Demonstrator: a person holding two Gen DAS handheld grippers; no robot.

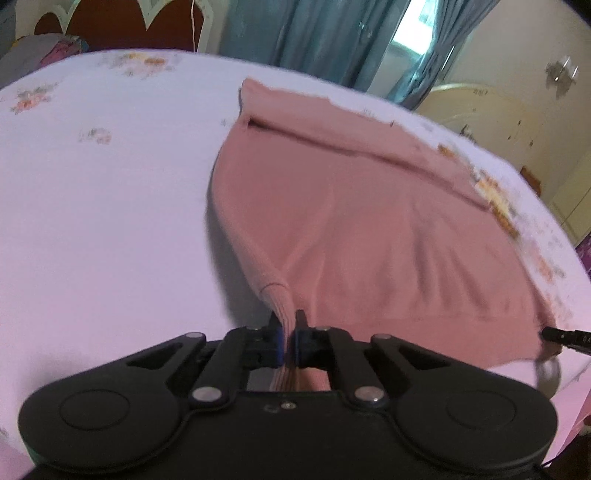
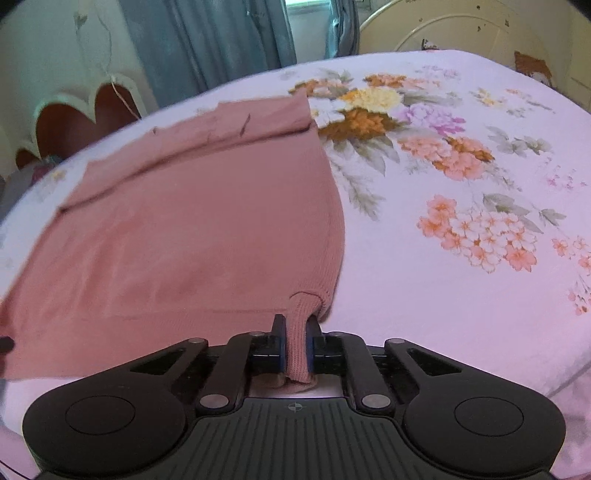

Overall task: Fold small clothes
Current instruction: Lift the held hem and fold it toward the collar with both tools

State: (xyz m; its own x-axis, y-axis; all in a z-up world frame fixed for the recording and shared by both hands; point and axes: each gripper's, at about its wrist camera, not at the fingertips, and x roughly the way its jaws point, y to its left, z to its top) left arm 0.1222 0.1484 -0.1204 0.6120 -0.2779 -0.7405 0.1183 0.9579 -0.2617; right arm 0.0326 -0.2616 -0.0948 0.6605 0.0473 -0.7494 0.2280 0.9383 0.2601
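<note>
A pink knit garment (image 1: 369,229) lies spread on the bed, its far part folded over in a band. It also shows in the right wrist view (image 2: 192,229). My left gripper (image 1: 289,325) is shut on the garment's near left ribbed corner. My right gripper (image 2: 295,332) is shut on the near right ribbed corner. Both corners are lifted a little, and the cloth stretches between them. The tip of the right gripper shows at the right edge of the left wrist view (image 1: 565,336).
The bed has a white sheet (image 2: 461,314) with floral print (image 2: 369,110). A headboard (image 1: 122,22) stands at the far side, teal curtains (image 1: 314,33) and a window behind. A cream cabinet (image 2: 461,29) stands beyond the bed.
</note>
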